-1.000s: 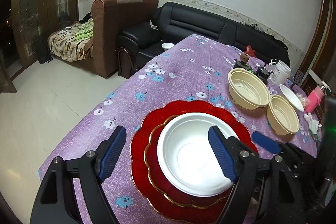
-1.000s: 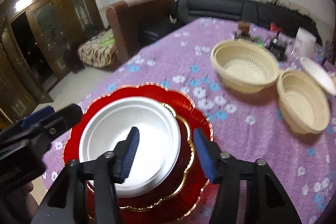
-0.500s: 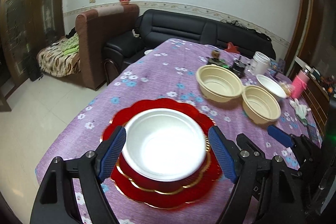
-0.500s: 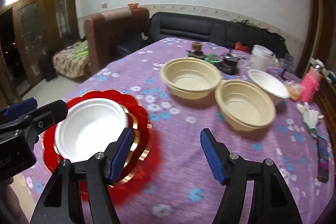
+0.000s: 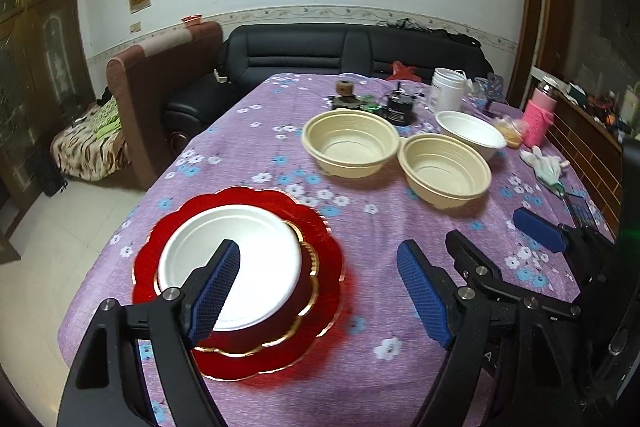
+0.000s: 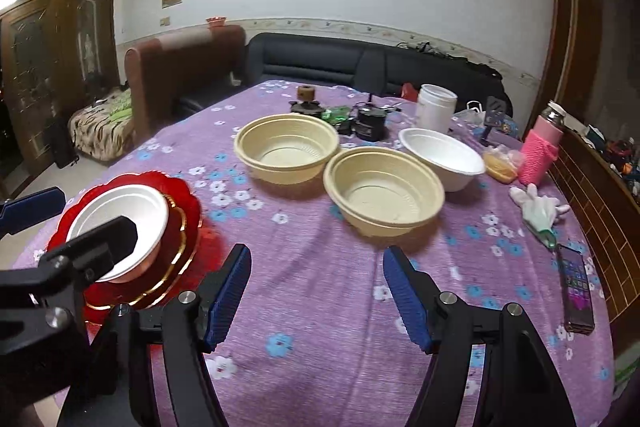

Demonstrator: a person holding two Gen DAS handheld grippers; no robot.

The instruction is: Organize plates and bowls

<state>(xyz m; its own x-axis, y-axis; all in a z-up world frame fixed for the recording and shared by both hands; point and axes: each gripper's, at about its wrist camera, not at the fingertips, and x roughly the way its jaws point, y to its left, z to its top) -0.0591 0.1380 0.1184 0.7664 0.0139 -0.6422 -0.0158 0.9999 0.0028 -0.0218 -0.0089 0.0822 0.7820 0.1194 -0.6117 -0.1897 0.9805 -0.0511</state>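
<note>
In the left wrist view we see our left gripper with jaws spread and empty above the purple flowered surface. A white bowl sits inside red, gold-rimmed scalloped plates, probably two stacked. Beyond stand two ribbed cream bowls and a white bowl.

In the right wrist view our right gripper hangs empty over bare cloth, jaws apart, the cream bowls touching ahead.

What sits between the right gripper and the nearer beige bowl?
Nothing visible: only bare tablecloth lies between the open right gripper and the nearer beige bowl. The plate stack sits off to its left.
</note>
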